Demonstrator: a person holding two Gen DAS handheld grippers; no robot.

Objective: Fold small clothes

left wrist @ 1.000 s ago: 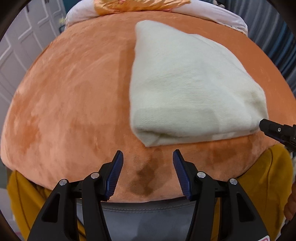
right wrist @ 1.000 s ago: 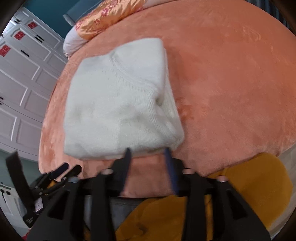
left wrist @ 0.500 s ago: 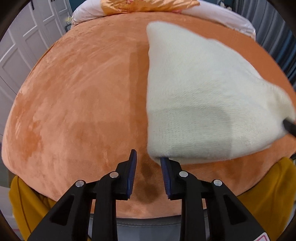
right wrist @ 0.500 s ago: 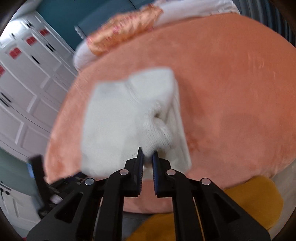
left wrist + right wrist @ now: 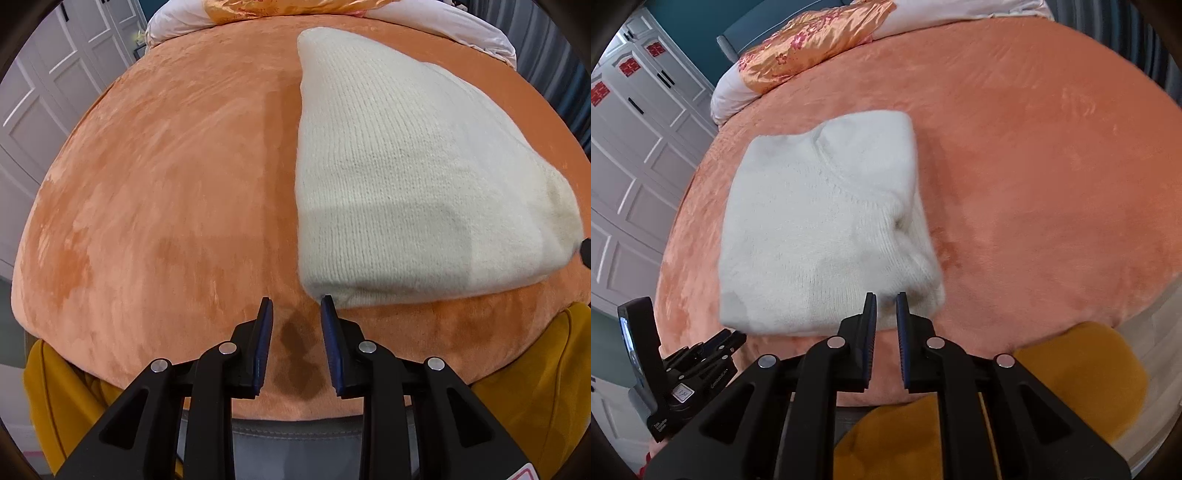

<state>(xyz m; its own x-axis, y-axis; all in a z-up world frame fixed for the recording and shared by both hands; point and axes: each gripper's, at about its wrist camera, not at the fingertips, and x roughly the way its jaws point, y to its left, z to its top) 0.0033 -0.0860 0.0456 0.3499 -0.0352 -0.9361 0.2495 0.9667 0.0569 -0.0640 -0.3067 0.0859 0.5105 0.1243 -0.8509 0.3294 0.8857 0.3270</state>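
Knit sweater (image 5: 827,236) may unfold if you drag it: both grippers, left (image 5: 295,306) and right (image 5: 886,301), sit slightly parted, gripping nothing.

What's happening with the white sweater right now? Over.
Left hand-held gripper open, empty, at sweater's near corner. Right hand-held gripper slightly open, gripping nothing. White sweater folded on orange blanket. Nothing in the way.

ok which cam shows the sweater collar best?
Right wrist. The sweater lies whole in frame there, with the ribbed collar facing up. Left wrist shows only plain knit; the collar is out of sight, and the sweater's right end runs to the picture's edge.
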